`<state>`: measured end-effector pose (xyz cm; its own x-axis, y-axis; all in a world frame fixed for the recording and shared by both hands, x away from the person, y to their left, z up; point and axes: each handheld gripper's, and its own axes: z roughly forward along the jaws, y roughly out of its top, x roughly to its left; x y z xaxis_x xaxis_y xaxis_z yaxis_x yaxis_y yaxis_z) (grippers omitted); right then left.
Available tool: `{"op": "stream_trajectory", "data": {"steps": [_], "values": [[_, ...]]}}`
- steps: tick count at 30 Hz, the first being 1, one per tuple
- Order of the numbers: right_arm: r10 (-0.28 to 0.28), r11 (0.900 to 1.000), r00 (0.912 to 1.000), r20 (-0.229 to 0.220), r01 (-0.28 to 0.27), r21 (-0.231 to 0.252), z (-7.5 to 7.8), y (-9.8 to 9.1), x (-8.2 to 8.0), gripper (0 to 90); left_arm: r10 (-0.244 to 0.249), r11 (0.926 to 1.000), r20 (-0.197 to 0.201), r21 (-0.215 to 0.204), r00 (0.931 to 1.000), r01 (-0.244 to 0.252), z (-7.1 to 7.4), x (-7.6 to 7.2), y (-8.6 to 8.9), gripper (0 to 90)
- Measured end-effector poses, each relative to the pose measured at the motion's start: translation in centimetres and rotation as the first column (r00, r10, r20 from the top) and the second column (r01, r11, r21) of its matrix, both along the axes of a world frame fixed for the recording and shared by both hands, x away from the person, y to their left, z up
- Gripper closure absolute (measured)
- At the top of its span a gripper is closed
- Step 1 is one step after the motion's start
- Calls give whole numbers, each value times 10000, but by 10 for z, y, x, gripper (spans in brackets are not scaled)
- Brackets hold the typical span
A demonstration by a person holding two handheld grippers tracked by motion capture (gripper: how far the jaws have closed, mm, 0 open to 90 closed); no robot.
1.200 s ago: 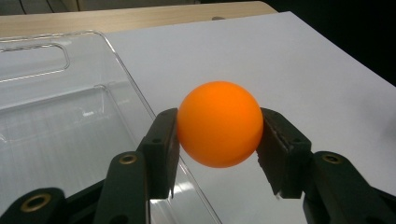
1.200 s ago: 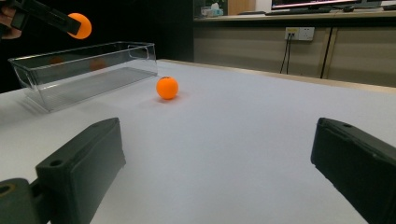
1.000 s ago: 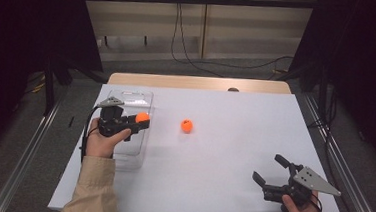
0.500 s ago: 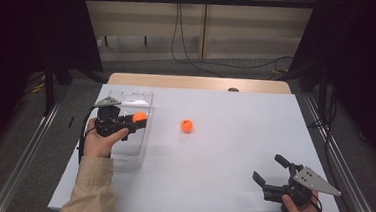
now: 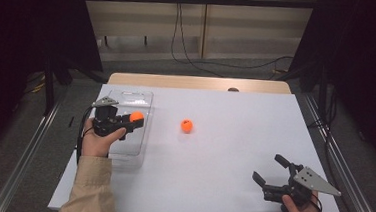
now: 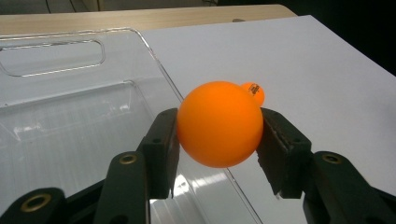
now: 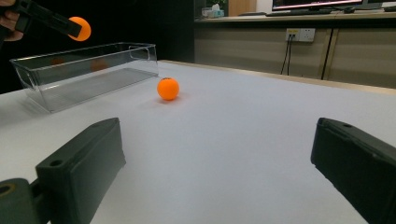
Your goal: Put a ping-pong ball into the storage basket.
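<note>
My left hand-held gripper point(image 5: 134, 121) is clamped on an orange ball point(image 6: 219, 123), held above the right-hand wall of the clear plastic bin point(image 5: 126, 97); the bin's floor lies below and to the left of the ball, its long axis running away from me. A second orange ball point(image 5: 187, 126) rests on the bench point(image 5: 234, 139), nearer my left hand. My right hand-held gripper point(image 5: 271, 172) rests with jaws apart, empty.
</note>
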<state>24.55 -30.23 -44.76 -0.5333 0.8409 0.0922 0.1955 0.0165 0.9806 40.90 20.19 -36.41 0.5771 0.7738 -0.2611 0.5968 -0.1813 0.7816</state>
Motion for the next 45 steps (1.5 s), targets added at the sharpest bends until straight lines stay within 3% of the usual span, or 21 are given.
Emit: {"op": "stream_trajectory", "data": {"steps": [45], "values": [[13, 10000, 10000, -9, -13, -10, 0, 0, 0, 20, 711, 9966, -125, 421, 9974, -705, -11, 5, 12, 509]]}}
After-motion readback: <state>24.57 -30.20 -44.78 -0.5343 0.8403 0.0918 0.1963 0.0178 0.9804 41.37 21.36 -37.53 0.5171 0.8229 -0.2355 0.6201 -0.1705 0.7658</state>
